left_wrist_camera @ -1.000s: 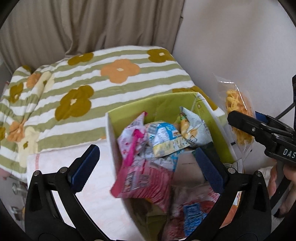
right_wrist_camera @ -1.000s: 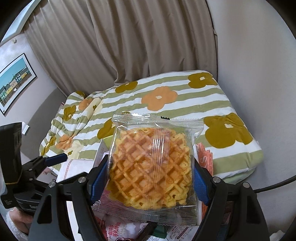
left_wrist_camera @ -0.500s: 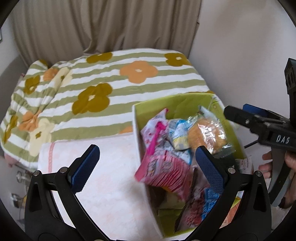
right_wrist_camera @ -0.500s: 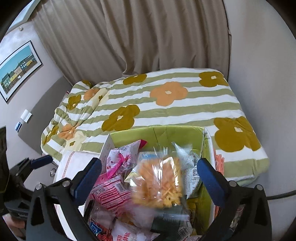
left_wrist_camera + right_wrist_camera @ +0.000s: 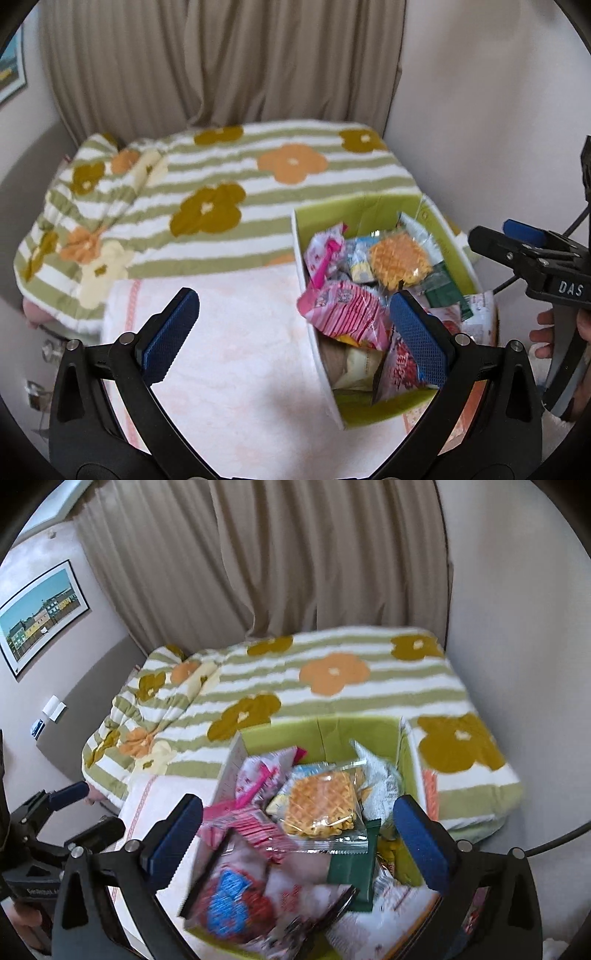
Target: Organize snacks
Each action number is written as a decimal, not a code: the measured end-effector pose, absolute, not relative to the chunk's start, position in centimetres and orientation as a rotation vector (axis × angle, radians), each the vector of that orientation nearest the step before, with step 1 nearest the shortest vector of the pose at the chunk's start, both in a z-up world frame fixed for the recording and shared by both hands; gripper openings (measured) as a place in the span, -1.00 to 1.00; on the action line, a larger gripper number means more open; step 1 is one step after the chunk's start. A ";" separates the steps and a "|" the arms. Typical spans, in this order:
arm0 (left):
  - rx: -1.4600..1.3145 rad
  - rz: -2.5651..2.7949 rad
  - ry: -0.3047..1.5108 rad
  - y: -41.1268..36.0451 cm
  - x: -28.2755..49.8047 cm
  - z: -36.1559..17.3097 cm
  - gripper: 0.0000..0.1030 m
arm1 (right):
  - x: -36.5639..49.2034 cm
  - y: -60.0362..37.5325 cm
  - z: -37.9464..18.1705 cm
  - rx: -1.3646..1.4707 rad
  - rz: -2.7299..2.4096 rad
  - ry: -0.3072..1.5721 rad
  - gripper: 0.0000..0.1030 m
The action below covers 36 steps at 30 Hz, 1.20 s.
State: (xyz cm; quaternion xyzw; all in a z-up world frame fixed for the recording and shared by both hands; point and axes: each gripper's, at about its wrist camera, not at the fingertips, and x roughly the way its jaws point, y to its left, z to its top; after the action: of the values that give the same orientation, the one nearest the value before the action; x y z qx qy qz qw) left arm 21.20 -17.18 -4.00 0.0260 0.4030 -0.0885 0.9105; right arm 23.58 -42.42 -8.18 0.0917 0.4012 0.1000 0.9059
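A: One green box sits at the right edge of the pink towel on the bed, walls corralling every snack, presumably.

B: Waffle pack?

A: Lies atop the pile, toward the box's far wall. Right gripper gapes wide, empty, above it. Left gripper equally wide, empty.

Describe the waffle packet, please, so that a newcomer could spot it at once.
Find the green box on the bed's pale towel. On top of its heap lies the waffle packet: clear wrap over a golden grid-patterned square, unlike the printed pink, blue and green packets around it.
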 end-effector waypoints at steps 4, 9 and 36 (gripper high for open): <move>0.043 -0.173 0.751 -14.9 17.9 -0.8 0.99 | 19.3 -40.2 -4.6 0.135 0.157 0.747 0.99; 0.046 -0.127 0.650 -11.6 12.9 1.8 0.99 | 14.1 -37.0 -2.1 0.096 0.107 0.669 0.99; 0.021 -0.113 0.512 -6.9 3.9 1.2 0.99 | 5.3 -31.8 -2.9 0.089 0.029 0.572 0.99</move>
State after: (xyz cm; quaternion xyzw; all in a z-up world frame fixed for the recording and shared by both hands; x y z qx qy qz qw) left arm 3.89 -6.87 1.16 0.0106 0.2530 -0.0560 0.9658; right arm 5.27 -31.83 -2.93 0.0437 0.2822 0.0145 0.9582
